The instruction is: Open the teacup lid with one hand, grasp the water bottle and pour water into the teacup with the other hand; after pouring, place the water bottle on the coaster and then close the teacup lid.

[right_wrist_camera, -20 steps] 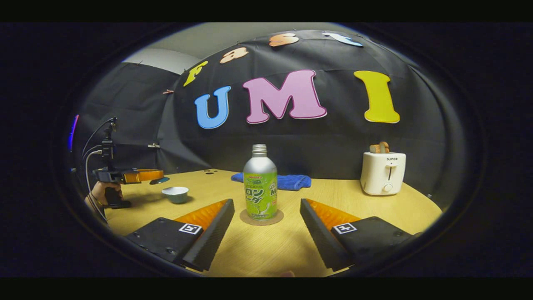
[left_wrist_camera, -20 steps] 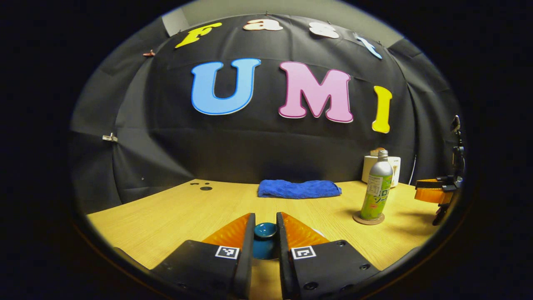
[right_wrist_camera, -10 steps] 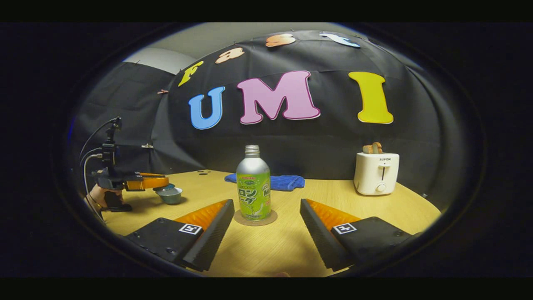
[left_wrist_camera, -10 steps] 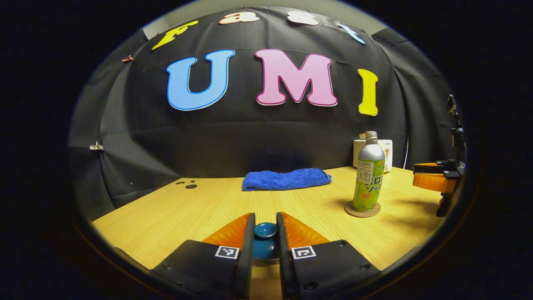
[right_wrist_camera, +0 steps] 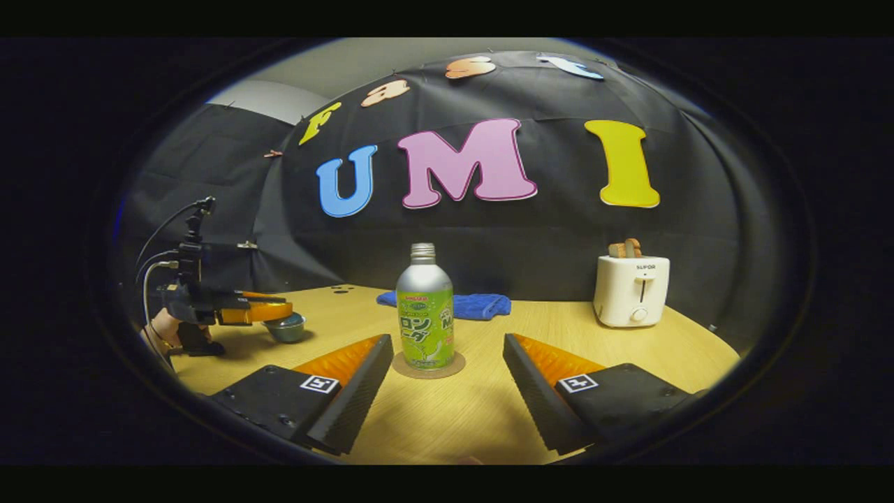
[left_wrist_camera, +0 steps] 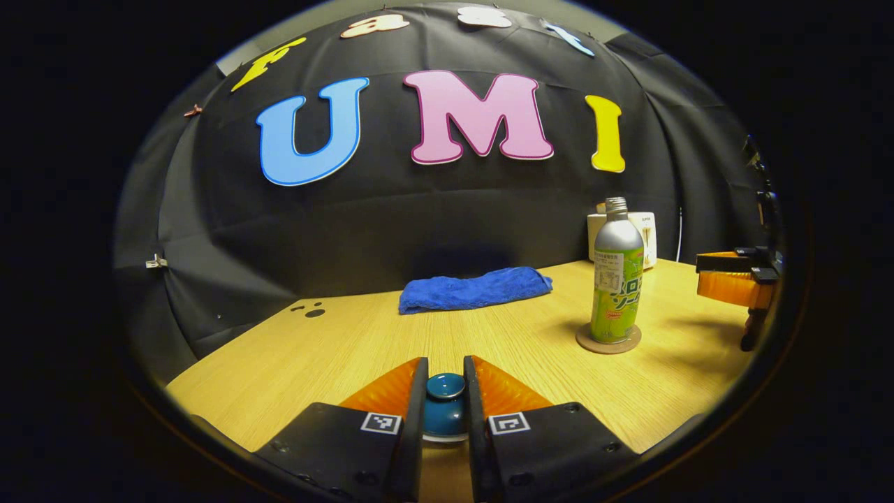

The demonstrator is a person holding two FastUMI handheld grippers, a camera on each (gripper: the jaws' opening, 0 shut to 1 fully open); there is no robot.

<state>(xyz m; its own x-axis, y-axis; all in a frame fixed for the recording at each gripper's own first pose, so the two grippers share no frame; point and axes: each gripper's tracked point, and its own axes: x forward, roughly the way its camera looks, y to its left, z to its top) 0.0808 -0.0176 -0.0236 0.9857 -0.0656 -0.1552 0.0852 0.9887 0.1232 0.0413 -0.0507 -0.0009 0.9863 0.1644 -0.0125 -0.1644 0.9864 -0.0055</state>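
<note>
My left gripper (left_wrist_camera: 445,372) is shut on the blue knob of the teacup lid (left_wrist_camera: 445,404), low over the wooden table. In the right gripper view that left gripper (right_wrist_camera: 269,311) sits directly over the small teacup (right_wrist_camera: 288,328), held by a hand; whether the lid rests on the cup I cannot tell. The silver and green water bottle (right_wrist_camera: 424,314) stands upright on a round coaster (right_wrist_camera: 454,366). My right gripper (right_wrist_camera: 447,344) is open in front of the bottle, apart from it. The bottle (left_wrist_camera: 616,279), the coaster (left_wrist_camera: 607,342) and the right gripper (left_wrist_camera: 733,286) also appear at the right in the left gripper view.
A folded blue towel (left_wrist_camera: 475,290) lies at the table's back. A white toaster (right_wrist_camera: 632,290) stands at the back right. Small dark holes (left_wrist_camera: 311,311) mark the table's far left corner.
The left gripper has carried the lid down and rightward until it sits over the teacup. The right gripper shifted slightly, staying open in front of the bottle.
</note>
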